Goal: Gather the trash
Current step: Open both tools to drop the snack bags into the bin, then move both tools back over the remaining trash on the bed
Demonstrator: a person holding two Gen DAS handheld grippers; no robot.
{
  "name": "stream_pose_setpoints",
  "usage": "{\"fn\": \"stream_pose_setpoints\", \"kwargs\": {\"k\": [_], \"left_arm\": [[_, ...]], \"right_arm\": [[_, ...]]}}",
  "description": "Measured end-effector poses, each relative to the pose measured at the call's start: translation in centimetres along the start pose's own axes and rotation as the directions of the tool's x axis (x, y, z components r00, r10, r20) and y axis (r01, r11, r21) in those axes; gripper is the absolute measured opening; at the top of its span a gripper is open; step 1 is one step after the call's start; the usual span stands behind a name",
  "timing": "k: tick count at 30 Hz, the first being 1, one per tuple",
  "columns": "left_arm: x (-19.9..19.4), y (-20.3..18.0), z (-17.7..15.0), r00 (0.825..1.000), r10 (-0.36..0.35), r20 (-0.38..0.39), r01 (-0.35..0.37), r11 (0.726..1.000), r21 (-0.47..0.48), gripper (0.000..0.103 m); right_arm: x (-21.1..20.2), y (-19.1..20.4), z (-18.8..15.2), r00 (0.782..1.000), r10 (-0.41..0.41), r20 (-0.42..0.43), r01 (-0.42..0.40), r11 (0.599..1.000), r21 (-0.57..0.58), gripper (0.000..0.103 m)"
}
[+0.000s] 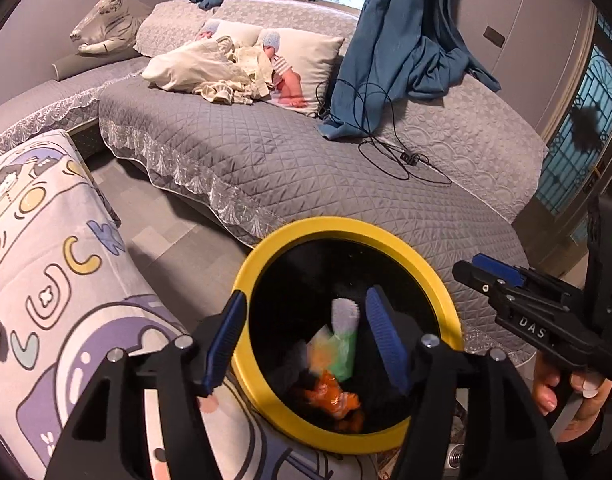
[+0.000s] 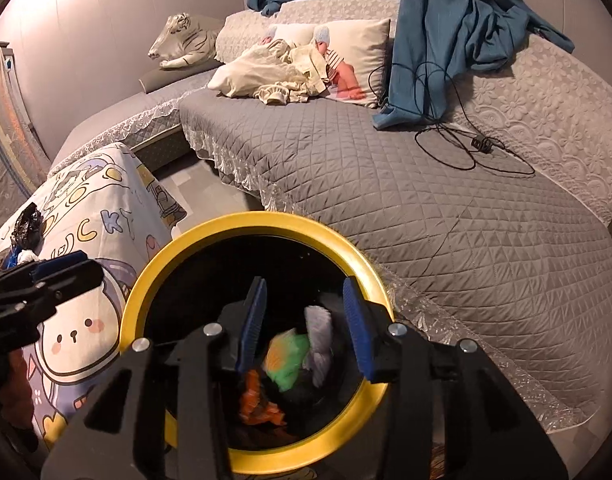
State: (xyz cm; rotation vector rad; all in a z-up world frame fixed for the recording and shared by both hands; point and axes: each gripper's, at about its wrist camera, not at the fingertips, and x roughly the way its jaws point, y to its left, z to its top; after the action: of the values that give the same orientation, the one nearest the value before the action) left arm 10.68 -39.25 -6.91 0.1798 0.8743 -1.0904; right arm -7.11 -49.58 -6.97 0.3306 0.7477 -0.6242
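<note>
A black bin with a yellow rim (image 1: 265, 252) (image 2: 153, 264) stands between the sofa and a blanket-covered table. My left gripper (image 1: 304, 296) hangs over its mouth, open, its blue pads (image 1: 386, 340) wide apart and pressing on nothing. My right gripper (image 2: 303, 282) is also over the bin, open and empty; it shows from the side (image 1: 486, 280) in the left wrist view. Inside the bin lie a blurred green wrapper (image 1: 342, 354) (image 2: 289, 364), a grey-white piece (image 1: 344, 314) (image 2: 320, 332) and an orange wrapper (image 1: 330, 396) (image 2: 251, 396).
A cartoon-print blanket (image 1: 65, 260) (image 2: 105, 200) covers the table at left, bearing a black crumpled bag (image 2: 27, 224). The grey quilted sofa (image 1: 306, 168) carries a black cable (image 1: 402, 156), pillows and a blue curtain (image 1: 406, 52). A hand (image 1: 578, 392) holds the right gripper.
</note>
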Motion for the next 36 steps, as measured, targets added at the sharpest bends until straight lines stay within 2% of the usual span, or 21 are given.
{"fn": "stream_pose_setpoints", "kwargs": {"k": [3, 7, 9, 11, 13, 15, 16, 18, 21, 24, 26, 31, 36], "left_arm": [[-1.3, 0.7, 0.2, 1.000, 0.016, 0.027, -0.016, 1.000, -0.009, 0.061], [-3.6, 2.7, 0.4, 0.996, 0.062, 0.065, -0.059, 0.998, -0.036, 0.069], [-4.8, 3.7, 0.4, 0.992, 0.090, 0.086, -0.086, 0.995, -0.051, 0.074], [-6.9, 5.0, 0.5, 0.984, 0.130, 0.123, -0.122, 0.990, -0.072, 0.082], [-8.8, 6.2, 0.4, 0.973, 0.169, 0.158, -0.157, 0.984, -0.084, 0.087], [-11.2, 7.6, 0.0, 0.955, 0.224, 0.196, -0.207, 0.973, -0.104, 0.092], [-12.1, 8.2, -0.2, 0.948, 0.242, 0.207, -0.222, 0.968, -0.114, 0.095], [-14.2, 9.7, -0.9, 0.930, 0.286, 0.232, -0.259, 0.956, -0.140, 0.095], [-17.2, 12.3, -2.1, 0.895, 0.371, 0.247, -0.335, 0.926, -0.176, 0.095], [-20.5, 15.5, -4.2, 0.853, 0.460, 0.246, -0.409, 0.883, -0.231, 0.095], [-22.2, 17.3, -5.8, 0.839, 0.492, 0.232, -0.430, 0.861, -0.271, 0.095], [-25.0, 21.0, -10.1, 0.818, 0.548, 0.175, -0.468, 0.810, -0.354, 0.095], [-26.4, 22.4, -13.8, 0.814, 0.565, 0.135, -0.481, 0.787, -0.387, 0.095]], "right_arm": [[-0.4, 0.5, 0.2, 1.000, -0.004, 0.017, 0.004, 1.000, -0.009, 0.038], [-1.4, 1.2, 0.7, 0.998, -0.006, 0.061, 0.008, 1.000, -0.026, 0.038], [-1.9, 1.8, 1.0, 0.996, 0.015, 0.092, -0.012, 0.999, -0.031, 0.046], [-2.4, 2.4, 1.4, 0.992, 0.044, 0.121, -0.040, 0.999, -0.034, 0.054], [-2.8, 3.8, 1.7, 0.987, 0.079, 0.143, -0.072, 0.996, -0.055, 0.057], [-3.1, 5.5, 2.1, 0.979, 0.122, 0.165, -0.110, 0.990, -0.084, 0.069], [-3.2, 6.3, 2.2, 0.975, 0.138, 0.174, -0.123, 0.988, -0.096, 0.071], [-3.5, 8.3, 2.5, 0.962, 0.187, 0.197, -0.164, 0.978, -0.131, 0.078], [-4.0, 12.3, 2.7, 0.932, 0.274, 0.239, -0.226, 0.952, -0.209, 0.086], [-3.8, 16.3, 2.7, 0.904, 0.349, 0.248, -0.274, 0.917, -0.292, 0.090], [-3.5, 18.8, 2.7, 0.884, 0.403, 0.238, -0.315, 0.888, -0.336, 0.091], [-1.6, 25.2, 2.0, 0.851, 0.492, 0.187, -0.369, 0.811, -0.453, 0.092], [0.6, 30.0, 1.1, 0.854, 0.508, 0.111, -0.375, 0.750, -0.545, 0.092]]}}
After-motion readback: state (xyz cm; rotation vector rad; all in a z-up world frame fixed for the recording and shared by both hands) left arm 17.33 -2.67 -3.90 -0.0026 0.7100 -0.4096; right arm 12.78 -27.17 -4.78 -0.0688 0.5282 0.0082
